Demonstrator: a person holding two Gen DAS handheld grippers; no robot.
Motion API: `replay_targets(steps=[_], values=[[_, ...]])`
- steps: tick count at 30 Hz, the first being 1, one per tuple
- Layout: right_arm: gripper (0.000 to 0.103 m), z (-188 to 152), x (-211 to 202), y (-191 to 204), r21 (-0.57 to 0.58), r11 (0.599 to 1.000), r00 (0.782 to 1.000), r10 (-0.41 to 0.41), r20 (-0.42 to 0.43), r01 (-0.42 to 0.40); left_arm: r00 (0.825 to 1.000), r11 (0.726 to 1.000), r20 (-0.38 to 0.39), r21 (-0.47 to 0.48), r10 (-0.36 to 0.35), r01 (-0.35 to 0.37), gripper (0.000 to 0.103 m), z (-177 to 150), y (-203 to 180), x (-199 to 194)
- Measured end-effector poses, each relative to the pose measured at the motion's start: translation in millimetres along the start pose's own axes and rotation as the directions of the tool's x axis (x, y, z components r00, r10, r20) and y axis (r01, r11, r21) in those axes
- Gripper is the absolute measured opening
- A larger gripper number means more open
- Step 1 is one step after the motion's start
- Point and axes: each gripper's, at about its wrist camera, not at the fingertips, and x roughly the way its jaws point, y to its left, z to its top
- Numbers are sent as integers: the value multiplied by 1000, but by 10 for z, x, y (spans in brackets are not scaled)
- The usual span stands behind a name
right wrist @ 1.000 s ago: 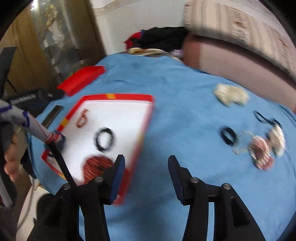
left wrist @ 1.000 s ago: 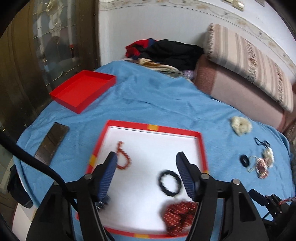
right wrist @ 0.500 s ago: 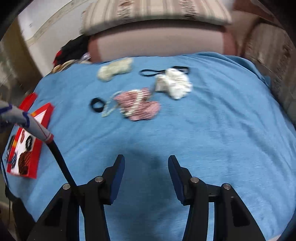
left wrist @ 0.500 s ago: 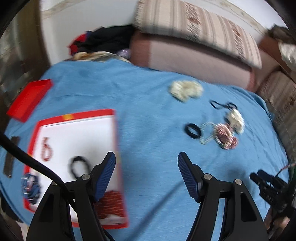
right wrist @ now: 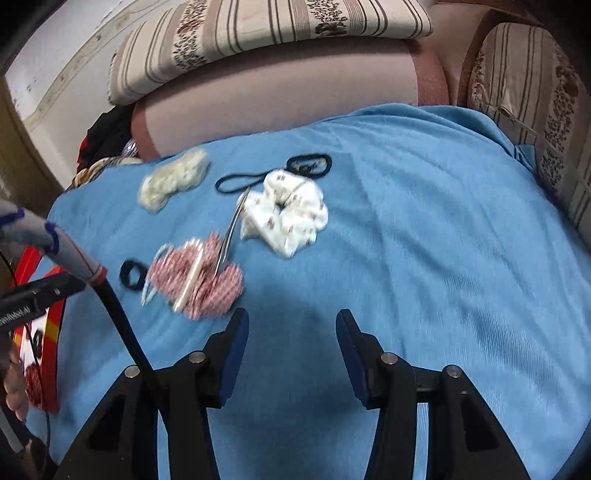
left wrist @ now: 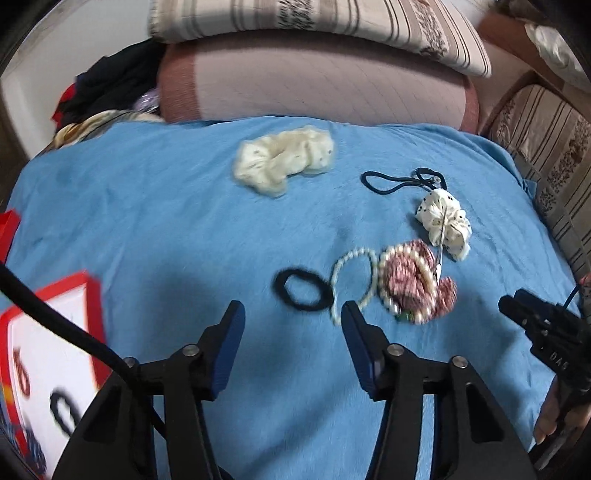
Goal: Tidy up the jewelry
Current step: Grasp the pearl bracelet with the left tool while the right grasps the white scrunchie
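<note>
On the blue bedspread (left wrist: 166,221) lie a black hair tie (left wrist: 301,290), a pearl bracelet (left wrist: 354,280), a red patterned scrunchie (left wrist: 413,284), a white dotted scrunchie (left wrist: 445,225), a cream scrunchie (left wrist: 284,162) and a thin black band (left wrist: 399,181). My left gripper (left wrist: 291,328) is open and empty, just short of the black hair tie. My right gripper (right wrist: 291,332) is open and empty above bare cloth, right of the red scrunchie (right wrist: 195,280) and below the white scrunchie (right wrist: 288,218). The red-rimmed white tray (left wrist: 44,354) holds a few pieces at the left edge.
Striped pillows (left wrist: 332,18) and a pink bolster (left wrist: 314,81) line the back. A pile of dark clothes (left wrist: 107,88) sits at the back left. Another striped cushion (right wrist: 535,92) stands at the right. The tray (right wrist: 51,332) shows at the right wrist view's left edge.
Both grippers have swung right, away from the tray and toward the loose jewelry pile. The left gripper now faces the black hair tie. Both stay open.
</note>
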Motion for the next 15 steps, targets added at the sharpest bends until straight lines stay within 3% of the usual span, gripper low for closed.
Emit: replay_targets(steps=[5, 10, 15], values=[[61, 201, 232, -15, -21, 1000, 1000, -1, 0, 1, 998, 998, -54, 41, -42, 44, 40, 216, -88, 392], [62, 321, 452, 19, -77, 997, 1000, -22, -4, 22, 990, 988, -95, 104, -103, 112, 40, 293, -224, 669], [62, 414, 646, 26, -82, 996, 1000, -21, -9, 20, 987, 978, -113, 162, -116, 134, 40, 296, -403, 852]])
